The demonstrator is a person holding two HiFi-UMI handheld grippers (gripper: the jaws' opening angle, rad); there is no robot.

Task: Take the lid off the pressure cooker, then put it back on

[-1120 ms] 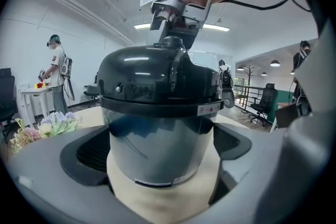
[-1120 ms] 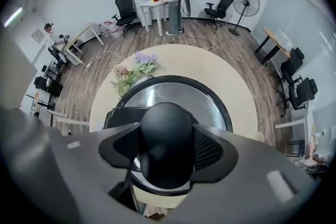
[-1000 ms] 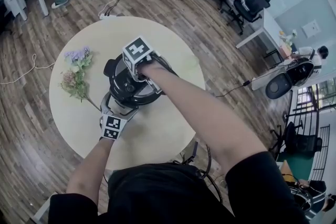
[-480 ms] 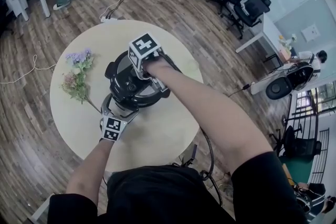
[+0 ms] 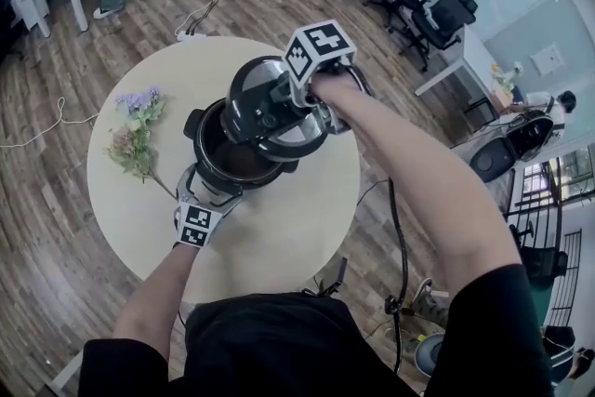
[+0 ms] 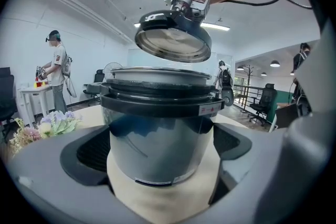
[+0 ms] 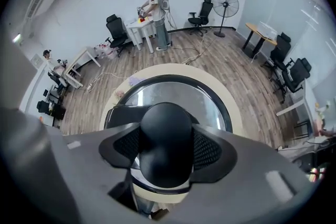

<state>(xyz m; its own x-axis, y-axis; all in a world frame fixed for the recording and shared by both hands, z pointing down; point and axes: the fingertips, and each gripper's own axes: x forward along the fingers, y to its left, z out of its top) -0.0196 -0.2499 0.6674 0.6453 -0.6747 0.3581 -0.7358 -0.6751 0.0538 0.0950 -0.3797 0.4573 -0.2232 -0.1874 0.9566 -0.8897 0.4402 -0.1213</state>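
Head view puts the flowers [image 5: 135, 130] near the left edge of the table [image 5: 279, 232], and beside them your left gripper [image 5: 212, 195] reaches in from the near edge with its jaws spread wide. The pressure cooker [image 5: 223, 165] stands open at mid-table right at their tips, though you can't tell whether the pads touch its wall. Further right, your right gripper [image 5: 284, 96] has its jaws clamped on the black knob [image 7: 165, 147] of the lid [image 5: 265, 133], which hangs in the air above the cooker's mouth and slightly to its right, clear of the rim.
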